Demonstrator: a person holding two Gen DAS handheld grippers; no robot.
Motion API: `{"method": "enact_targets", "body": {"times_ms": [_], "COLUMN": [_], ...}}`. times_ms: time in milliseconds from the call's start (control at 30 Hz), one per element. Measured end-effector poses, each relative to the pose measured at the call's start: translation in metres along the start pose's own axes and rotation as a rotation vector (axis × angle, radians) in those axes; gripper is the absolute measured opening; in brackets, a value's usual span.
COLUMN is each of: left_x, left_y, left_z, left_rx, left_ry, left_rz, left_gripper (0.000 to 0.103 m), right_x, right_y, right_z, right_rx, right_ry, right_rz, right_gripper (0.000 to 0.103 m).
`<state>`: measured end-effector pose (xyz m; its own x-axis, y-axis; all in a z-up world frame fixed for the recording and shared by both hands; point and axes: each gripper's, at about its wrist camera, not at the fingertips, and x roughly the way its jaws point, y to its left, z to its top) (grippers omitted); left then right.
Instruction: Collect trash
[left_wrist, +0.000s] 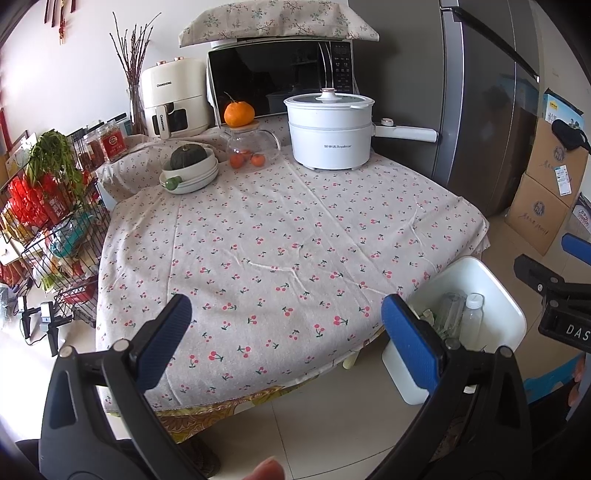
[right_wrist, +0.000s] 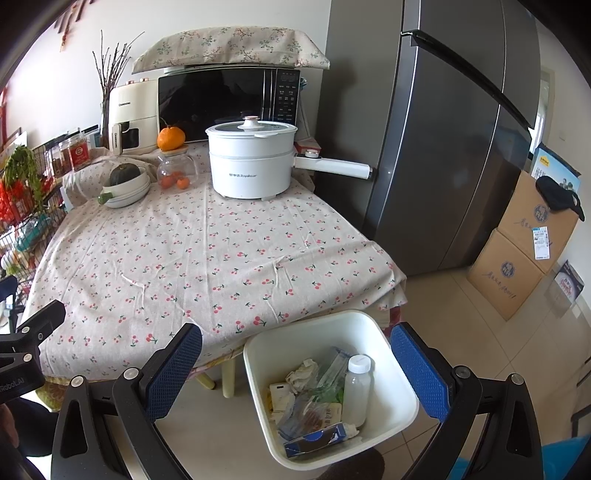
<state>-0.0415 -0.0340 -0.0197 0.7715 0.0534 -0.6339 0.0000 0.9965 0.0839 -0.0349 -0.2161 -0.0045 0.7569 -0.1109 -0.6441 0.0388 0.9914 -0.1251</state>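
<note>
A white trash bin (right_wrist: 395, 380) stands on the floor at the table's near right corner. It holds a white-capped bottle (right_wrist: 357, 387), crumpled tissue (right_wrist: 303, 373), clear plastic wrappers and a blue box (right_wrist: 317, 441). It also shows in the left wrist view (left_wrist: 513, 314). My right gripper (right_wrist: 295, 373) is open and empty, hovering above the bin. My left gripper (left_wrist: 286, 339) is open and empty above the table's front edge. The cherry-print tablecloth (left_wrist: 277, 236) shows no loose trash.
At the table's back stand a white electric pot (left_wrist: 330, 129), a glass jar with an orange on top (left_wrist: 245, 142), stacked bowls with a squash (left_wrist: 190, 168), a microwave and an air fryer. A wire rack (left_wrist: 48, 236) is left, a fridge (right_wrist: 443, 129) and cardboard boxes (right_wrist: 524, 251) right.
</note>
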Motion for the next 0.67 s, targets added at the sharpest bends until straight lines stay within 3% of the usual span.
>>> {"method": "enact_targets", "body": {"times_ms": [433,667], "left_x": [0.0020,0.0048], "left_y": [0.0013,0.0042], "left_z": [-0.0019,-0.0013], "left_rx": [0.004,-0.021], "left_ry": [0.014,0.051], "left_rz": [-0.006,-0.060], "left_gripper": [0.102,0.102], "right_x": [0.0000,0.0004], "right_y": [-0.0008,0.0022], "right_z": [-0.0001,0.0009], "right_rx": [0.000,-0.006], "right_ry": [-0.001,-0.004], "right_rz": [-0.001,0.003], "right_gripper": [0.103,0.103]}}
